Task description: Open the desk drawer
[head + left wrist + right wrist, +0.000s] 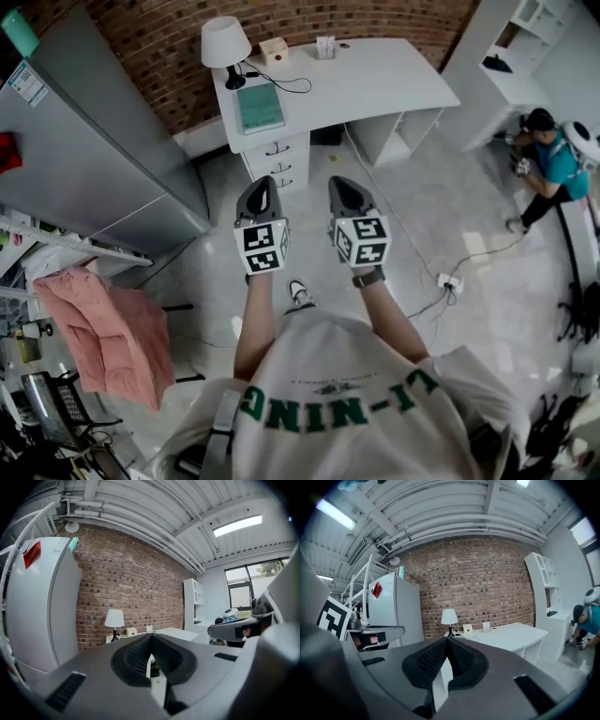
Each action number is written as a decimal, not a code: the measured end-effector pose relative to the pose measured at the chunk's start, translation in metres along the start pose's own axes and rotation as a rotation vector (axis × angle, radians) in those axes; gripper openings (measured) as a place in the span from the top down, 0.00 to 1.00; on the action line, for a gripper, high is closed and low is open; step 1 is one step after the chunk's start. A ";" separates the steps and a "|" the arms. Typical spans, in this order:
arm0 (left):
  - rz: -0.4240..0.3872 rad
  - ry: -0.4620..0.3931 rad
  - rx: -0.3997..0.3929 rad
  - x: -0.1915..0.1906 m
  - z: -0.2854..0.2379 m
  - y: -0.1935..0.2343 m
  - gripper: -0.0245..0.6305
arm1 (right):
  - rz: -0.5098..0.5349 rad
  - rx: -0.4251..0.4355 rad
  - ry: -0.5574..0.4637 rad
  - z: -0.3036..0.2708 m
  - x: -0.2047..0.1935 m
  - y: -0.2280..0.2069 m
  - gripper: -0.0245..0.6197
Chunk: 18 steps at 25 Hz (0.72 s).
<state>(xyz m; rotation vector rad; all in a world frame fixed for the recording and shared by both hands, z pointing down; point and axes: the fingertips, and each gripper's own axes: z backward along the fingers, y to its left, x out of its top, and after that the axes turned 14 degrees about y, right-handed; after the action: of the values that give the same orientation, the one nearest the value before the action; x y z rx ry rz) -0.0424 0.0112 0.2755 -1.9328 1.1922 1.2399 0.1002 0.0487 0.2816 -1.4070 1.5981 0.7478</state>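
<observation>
A white desk (375,84) stands against the brick wall, with a stack of drawers (278,161) under its left end; all are closed. My left gripper (263,183) and right gripper (339,183) are held side by side in the air over the floor, well short of the drawers and pointing toward them. Both are shut with nothing between their pads. The left gripper view shows the left gripper (151,637) with its pads together and the desk (173,632) far ahead. The right gripper (447,640) likewise has its pads together, with the desk (511,634) beyond it.
A lamp (225,45) and a green pad (259,108) sit on the desk. A grey fridge (103,141) stands at left, a chair with pink cloth (103,333) near it. A cable and power strip (448,281) lie on the floor. A person (548,164) crouches at right.
</observation>
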 end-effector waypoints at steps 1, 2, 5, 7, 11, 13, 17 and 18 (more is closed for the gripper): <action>0.005 -0.002 0.008 0.003 -0.008 0.008 0.96 | 0.006 0.007 0.005 -0.012 0.004 0.000 0.96; 0.010 -0.001 0.012 0.006 -0.016 0.014 0.96 | 0.007 0.013 0.011 -0.023 0.008 -0.001 0.96; 0.015 0.008 0.022 0.008 -0.035 0.028 0.96 | -0.003 0.029 0.037 -0.051 0.012 -0.005 0.96; 0.019 0.021 0.027 0.005 -0.045 0.035 0.96 | -0.014 0.037 0.062 -0.069 0.010 -0.005 0.96; 0.032 0.043 0.045 -0.002 -0.059 0.046 0.96 | 0.003 0.069 0.100 -0.094 0.008 0.003 0.96; 0.042 0.060 0.050 -0.005 -0.068 0.050 0.96 | 0.003 0.077 0.113 -0.104 0.008 0.000 0.96; 0.063 0.110 0.048 -0.020 -0.091 0.056 0.96 | -0.012 0.107 0.135 -0.130 0.002 -0.008 0.96; 0.077 0.119 0.047 -0.023 -0.099 0.059 0.96 | -0.008 0.124 0.135 -0.138 0.001 -0.009 0.96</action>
<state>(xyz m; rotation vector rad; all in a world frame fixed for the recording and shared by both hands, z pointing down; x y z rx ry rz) -0.0572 -0.0857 0.3395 -1.9661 1.3551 1.1377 0.0802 -0.0733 0.3445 -1.3978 1.7110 0.5484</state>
